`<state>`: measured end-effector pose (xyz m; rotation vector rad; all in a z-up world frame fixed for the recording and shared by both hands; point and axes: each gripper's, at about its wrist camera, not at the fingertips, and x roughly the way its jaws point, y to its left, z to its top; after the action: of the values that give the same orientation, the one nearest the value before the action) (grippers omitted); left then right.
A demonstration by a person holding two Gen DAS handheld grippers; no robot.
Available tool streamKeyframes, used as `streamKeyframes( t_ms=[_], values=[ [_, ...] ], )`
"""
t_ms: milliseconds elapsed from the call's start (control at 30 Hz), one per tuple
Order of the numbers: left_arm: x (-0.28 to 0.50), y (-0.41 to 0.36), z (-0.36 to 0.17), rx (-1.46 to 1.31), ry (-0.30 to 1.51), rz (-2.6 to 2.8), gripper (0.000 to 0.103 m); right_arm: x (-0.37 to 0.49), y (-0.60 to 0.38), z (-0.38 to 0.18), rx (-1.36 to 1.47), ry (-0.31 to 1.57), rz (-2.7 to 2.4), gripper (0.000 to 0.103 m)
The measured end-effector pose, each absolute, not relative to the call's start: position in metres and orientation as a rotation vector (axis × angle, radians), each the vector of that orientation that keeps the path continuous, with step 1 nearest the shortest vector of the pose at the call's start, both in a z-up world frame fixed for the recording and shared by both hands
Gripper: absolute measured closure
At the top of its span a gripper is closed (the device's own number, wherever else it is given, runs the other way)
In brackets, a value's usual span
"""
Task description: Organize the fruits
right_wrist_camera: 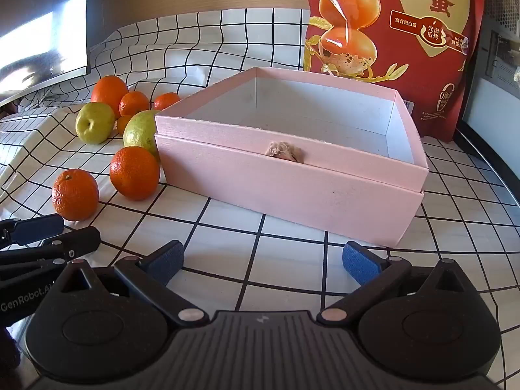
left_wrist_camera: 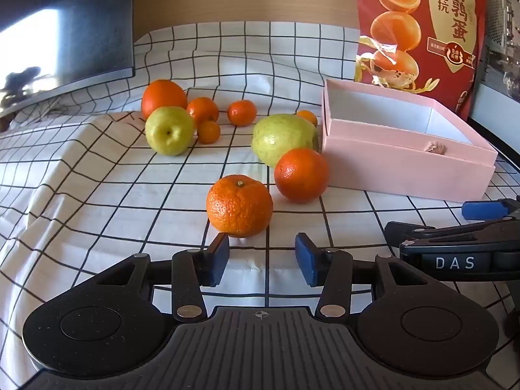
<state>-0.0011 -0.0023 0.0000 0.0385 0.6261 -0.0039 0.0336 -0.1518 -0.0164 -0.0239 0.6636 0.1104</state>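
Several oranges and mandarins and two green fruits lie on a checked cloth. A bumpy mandarin (left_wrist_camera: 240, 205) (right_wrist_camera: 75, 194) lies nearest, just beyond my left gripper (left_wrist_camera: 262, 259), which is open with nothing between its blue pads. Behind it sit a smooth orange (left_wrist_camera: 301, 175) (right_wrist_camera: 134, 173), a green guava (left_wrist_camera: 283, 139) (right_wrist_camera: 142, 131) and a green apple (left_wrist_camera: 169, 130) (right_wrist_camera: 95, 122). An open pink box (left_wrist_camera: 409, 159) (right_wrist_camera: 292, 191) stands to the right, with no fruit inside. My right gripper (right_wrist_camera: 262, 261) is wide open in front of the box, holding nothing.
A red snack bag (left_wrist_camera: 422, 29) (right_wrist_camera: 396, 32) stands behind the box. A dark monitor (left_wrist_camera: 65, 29) sits at the back left on the rumpled cloth. A large orange (left_wrist_camera: 163, 97) and smaller mandarins cluster behind the apple. The right gripper's fingers (left_wrist_camera: 455, 227) show at the left wrist view's right edge.
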Motion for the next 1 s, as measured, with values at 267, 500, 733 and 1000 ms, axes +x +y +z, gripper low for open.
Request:
streamKeyframes(
  t_ms=[267, 500, 733, 1000],
  values=[
    [0.0026, 0.0013, -0.0005, 0.022, 0.628, -0.009, 0.053, 0.0333, -0.1490, -0.0161, -0.031, 0.664, 0.129, 0.000],
    [-0.0001, 0.0000, 0.0005, 0.018, 0.628, -0.006, 0.053, 0.0338, -0.1484, -0.0161, -0.035, 0.664, 0.131, 0.000],
    [-0.0021, 0.0017, 0.0017, 0.006, 0.630, -0.008, 0.053, 0.0335, -0.1486, -0.0161, -0.036, 0.664, 0.132, 0.000],
    [-0.0026, 0.0019, 0.0019, 0.002, 0.631, -0.008, 0.053, 0.0337, -0.1487, -0.0164, -0.036, 0.663, 0.132, 0.000]
  ],
)
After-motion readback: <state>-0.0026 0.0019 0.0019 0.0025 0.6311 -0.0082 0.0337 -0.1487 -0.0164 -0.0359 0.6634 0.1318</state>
